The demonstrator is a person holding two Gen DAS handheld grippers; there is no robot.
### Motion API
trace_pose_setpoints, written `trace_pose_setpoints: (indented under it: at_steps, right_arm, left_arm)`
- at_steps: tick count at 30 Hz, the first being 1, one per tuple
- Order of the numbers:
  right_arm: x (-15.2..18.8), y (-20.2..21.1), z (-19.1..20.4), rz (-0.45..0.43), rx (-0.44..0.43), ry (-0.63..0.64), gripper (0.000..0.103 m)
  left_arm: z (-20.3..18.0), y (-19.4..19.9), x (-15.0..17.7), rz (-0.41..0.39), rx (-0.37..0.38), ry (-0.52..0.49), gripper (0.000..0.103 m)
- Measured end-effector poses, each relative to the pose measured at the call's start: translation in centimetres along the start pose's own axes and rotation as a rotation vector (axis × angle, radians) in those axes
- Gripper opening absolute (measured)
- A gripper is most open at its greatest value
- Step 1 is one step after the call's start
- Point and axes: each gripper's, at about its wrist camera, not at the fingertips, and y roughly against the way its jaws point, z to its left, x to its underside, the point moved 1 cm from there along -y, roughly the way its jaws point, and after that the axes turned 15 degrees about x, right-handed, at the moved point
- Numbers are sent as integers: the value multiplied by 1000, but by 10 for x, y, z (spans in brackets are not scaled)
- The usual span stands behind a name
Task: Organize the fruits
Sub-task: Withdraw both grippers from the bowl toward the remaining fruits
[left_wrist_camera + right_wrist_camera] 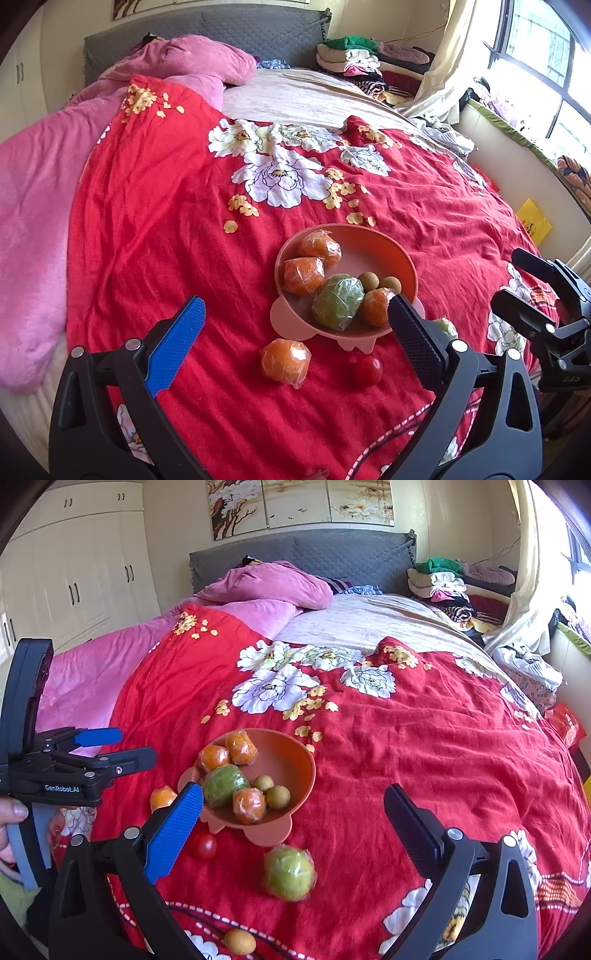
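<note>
A salmon bowl (384, 251) stands on the red flowered bedspread (155, 221). It holds three wrapped oranges, a wrapped green fruit (338, 301) and two small brown fruits. In front of it lie a wrapped orange (286, 362) and a red tomato (365, 371). My left gripper (297, 301) hangs open above them, nothing between its fingers. My right gripper (293, 792) is open and empty too, over a loose green fruit (290, 873), with the bowl (295, 753) just beyond. Near the bottom edge lies a small yellow-brown fruit (240, 941). The tomato (203, 845) sits by the blue finger.
A pink blanket (37, 221) covers the bed's left side. Folded clothes (354, 62) are stacked at the far right by the grey headboard (314, 557). White wardrobes (81, 576) stand at the left and a window (535, 55) at the right. A hand (11, 812) holds the left gripper's handle.
</note>
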Motion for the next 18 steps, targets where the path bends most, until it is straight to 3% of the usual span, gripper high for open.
trace_pose_setpoints:
  at_steps: [18]
  right_arm:
    - [25, 17, 3, 25, -10, 8, 98]
  left_arm:
    - [-11, 8, 27, 20, 1, -11, 93]
